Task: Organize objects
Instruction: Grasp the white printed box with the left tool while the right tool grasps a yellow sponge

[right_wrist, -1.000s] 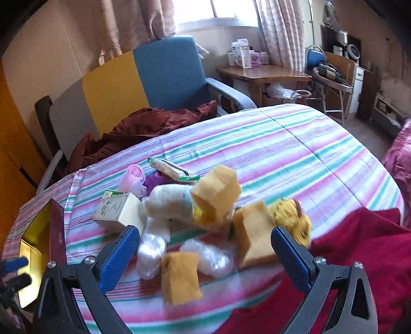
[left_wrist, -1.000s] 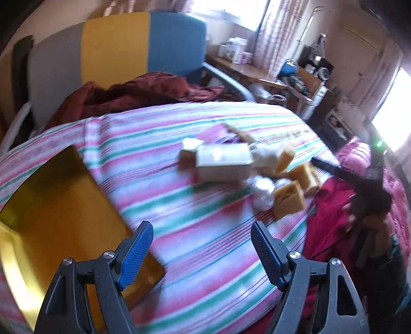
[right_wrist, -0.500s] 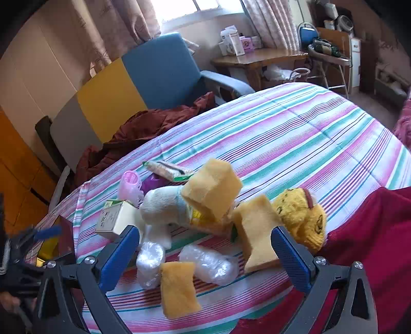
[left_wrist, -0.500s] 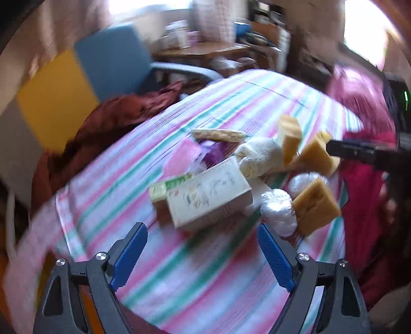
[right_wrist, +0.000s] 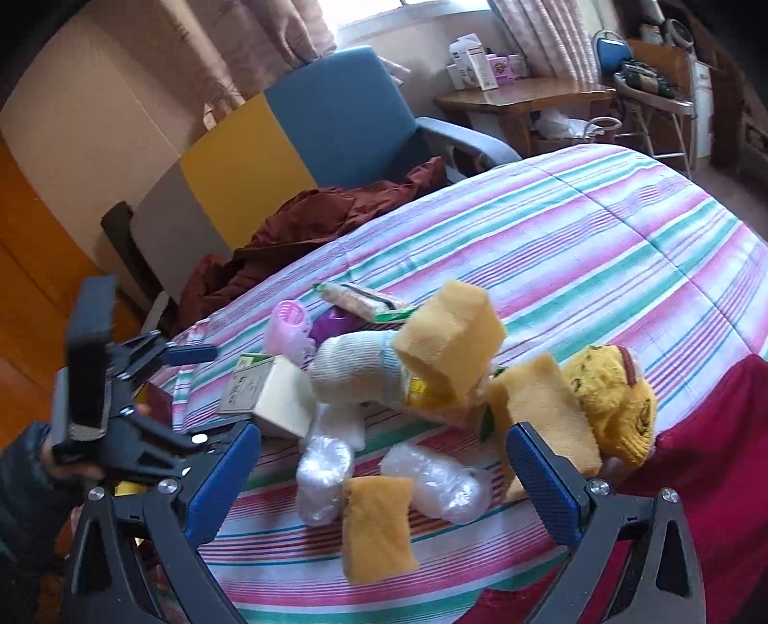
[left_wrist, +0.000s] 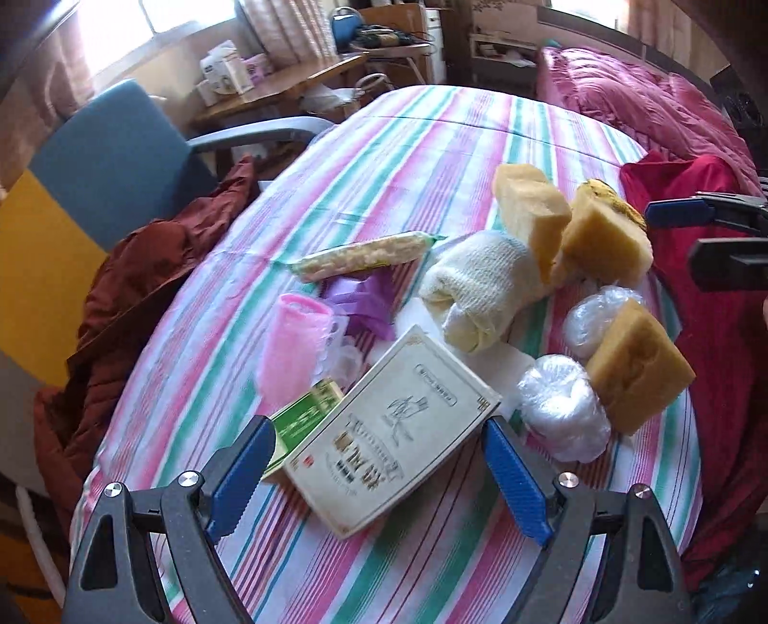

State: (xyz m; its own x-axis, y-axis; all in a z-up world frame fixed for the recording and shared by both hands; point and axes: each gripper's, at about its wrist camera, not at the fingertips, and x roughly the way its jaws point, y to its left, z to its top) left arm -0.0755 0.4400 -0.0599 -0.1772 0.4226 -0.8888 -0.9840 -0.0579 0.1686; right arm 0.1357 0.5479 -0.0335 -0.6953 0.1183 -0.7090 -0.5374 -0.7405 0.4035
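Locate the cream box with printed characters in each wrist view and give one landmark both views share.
Left wrist view: the cream box lies low in the centre, between the open fingers of the left gripper, lapping a green packet.
Right wrist view: the cream box sits left of centre, seen edge-on, beside the white sock roll.
Shared landmark: the pink roller just beyond the box.

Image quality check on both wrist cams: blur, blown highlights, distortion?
Left wrist view: window blown out, striped cloth smeared near the edges, cream box sharp, strong fisheye bend. Right wrist view: mostly sharp, sponges crisp, window overexposed, corners vignetted dark.
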